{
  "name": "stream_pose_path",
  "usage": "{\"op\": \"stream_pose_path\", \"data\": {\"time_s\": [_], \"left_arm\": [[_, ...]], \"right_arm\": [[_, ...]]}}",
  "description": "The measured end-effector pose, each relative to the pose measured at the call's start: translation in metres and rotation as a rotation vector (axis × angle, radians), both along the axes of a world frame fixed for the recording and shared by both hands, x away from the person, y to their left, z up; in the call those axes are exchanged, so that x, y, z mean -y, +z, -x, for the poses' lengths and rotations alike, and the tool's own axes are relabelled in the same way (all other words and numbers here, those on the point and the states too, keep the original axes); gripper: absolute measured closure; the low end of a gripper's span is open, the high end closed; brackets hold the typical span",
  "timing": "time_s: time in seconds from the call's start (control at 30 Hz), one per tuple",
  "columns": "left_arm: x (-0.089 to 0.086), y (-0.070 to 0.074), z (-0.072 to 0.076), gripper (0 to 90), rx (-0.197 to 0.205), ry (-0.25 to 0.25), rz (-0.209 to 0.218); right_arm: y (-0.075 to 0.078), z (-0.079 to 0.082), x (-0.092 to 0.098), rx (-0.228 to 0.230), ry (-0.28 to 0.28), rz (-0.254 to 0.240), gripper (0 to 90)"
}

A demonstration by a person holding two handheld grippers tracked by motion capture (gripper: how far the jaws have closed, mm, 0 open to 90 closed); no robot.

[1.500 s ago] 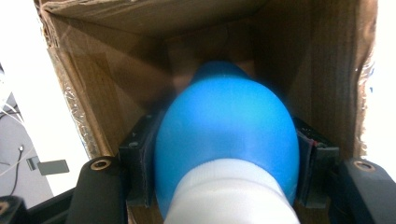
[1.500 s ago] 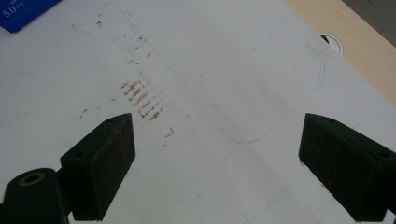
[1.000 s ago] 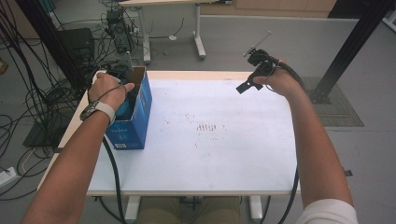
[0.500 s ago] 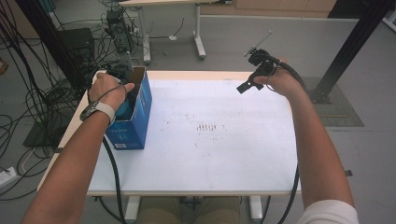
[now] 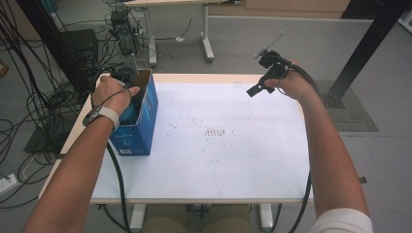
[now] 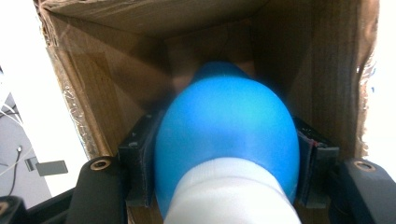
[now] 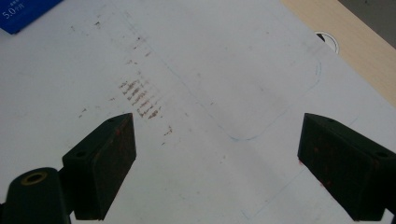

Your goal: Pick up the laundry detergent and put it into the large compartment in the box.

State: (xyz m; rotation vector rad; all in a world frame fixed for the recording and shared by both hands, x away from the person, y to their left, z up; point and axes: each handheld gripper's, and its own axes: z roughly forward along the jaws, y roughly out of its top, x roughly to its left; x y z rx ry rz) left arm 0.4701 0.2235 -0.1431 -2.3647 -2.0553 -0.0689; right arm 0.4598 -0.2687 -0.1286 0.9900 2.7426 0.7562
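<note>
An open blue cardboard box point(image 5: 139, 127) stands at the table's left side. My left gripper point(image 5: 131, 104) reaches down into it, shut on a blue and white rounded object point(image 6: 226, 140) that sits between the two black jaws inside the brown box interior point(image 6: 116, 79). My right gripper point(image 5: 260, 85) hovers above the table's far right part, held by a hand. In the right gripper view its jaws stand wide open with nothing between them, above the white table sheet point(image 7: 210, 93).
The white sheet point(image 5: 218, 160) covers the table and carries a patch of dark smudges point(image 5: 215, 132). A corner of the blue box point(image 7: 23, 14) shows in the right gripper view. Cables and equipment lie on the floor point(image 5: 48, 97) to the left. A black post point(image 5: 364, 48) stands at the right.
</note>
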Motion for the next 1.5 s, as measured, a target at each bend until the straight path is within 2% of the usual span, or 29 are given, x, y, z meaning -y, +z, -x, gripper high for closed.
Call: {"op": "stream_pose_path", "data": {"time_s": [1.5], "left_arm": [[0.0007,-0.0005,0.0004,37.2,0.005,0.0,-0.002]], "right_arm": [[0.0003,0.0002,0.0004,-0.002,-0.004,0.001,11.4]]}}
